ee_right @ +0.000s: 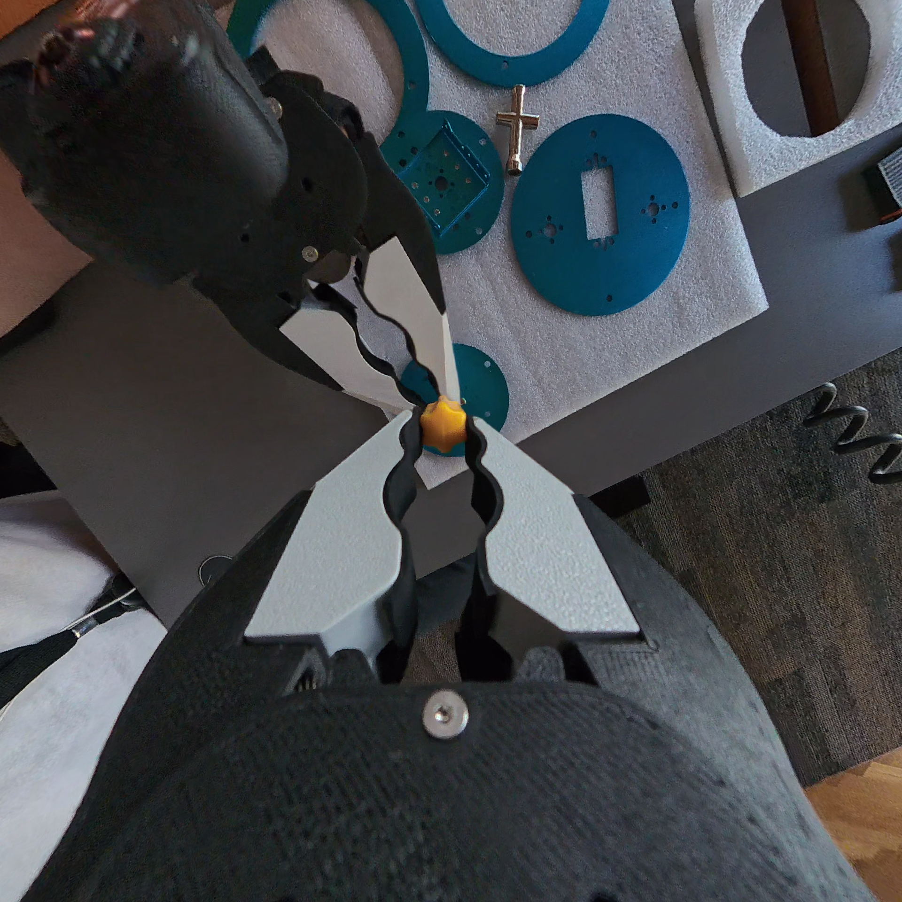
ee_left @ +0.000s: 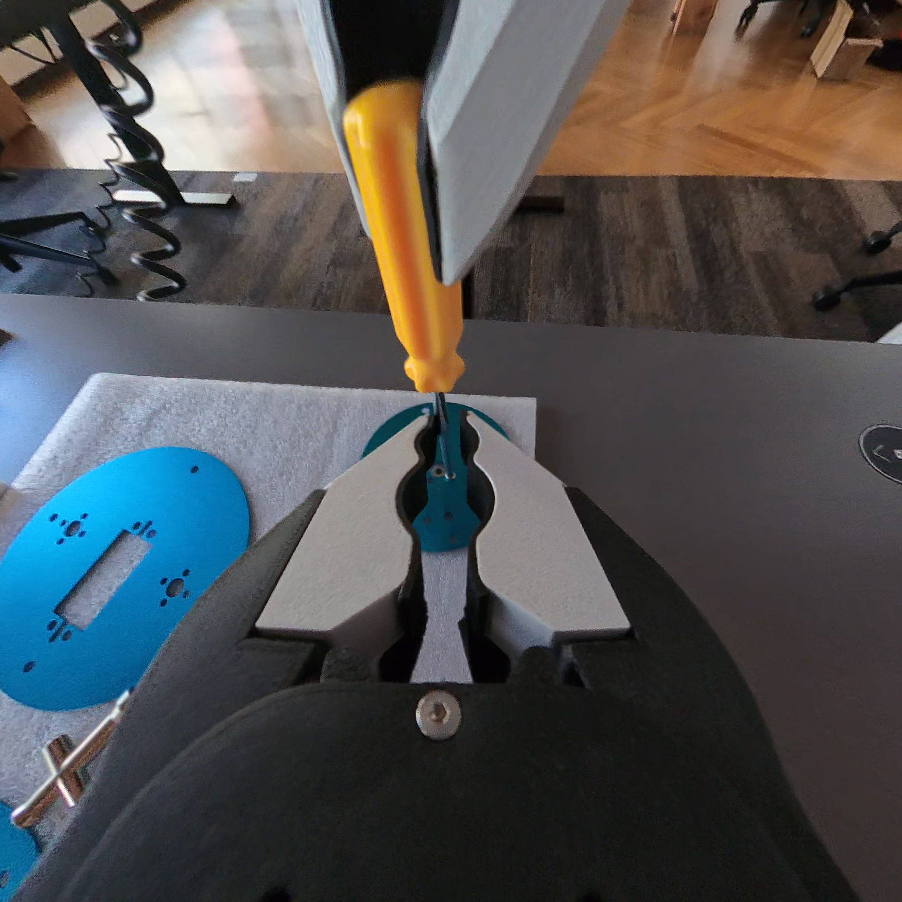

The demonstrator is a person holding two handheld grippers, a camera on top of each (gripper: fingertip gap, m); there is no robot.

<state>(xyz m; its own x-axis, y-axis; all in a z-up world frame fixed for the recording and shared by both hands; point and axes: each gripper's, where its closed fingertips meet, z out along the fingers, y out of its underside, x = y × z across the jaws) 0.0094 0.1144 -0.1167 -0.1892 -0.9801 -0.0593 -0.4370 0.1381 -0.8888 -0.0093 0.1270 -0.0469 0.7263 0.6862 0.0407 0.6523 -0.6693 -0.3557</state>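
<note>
Your right gripper (ee_right: 441,429) clamps the yellow screwdriver (ee_left: 410,244) upright, keeping its tip on a screw (ee_left: 439,471) in the small blue disc (ee_right: 481,385). Your left gripper (ee_left: 446,429), jaws nearly closed and empty, presses that disc against the foam sheet (ee_left: 244,420), steadying it.

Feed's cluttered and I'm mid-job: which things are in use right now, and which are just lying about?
In use: right gripper, screwdriver, left gripper, small disc, screw.

Lying about: slotted disc, cross wrench, ring, bracket plate, foam block.
</note>
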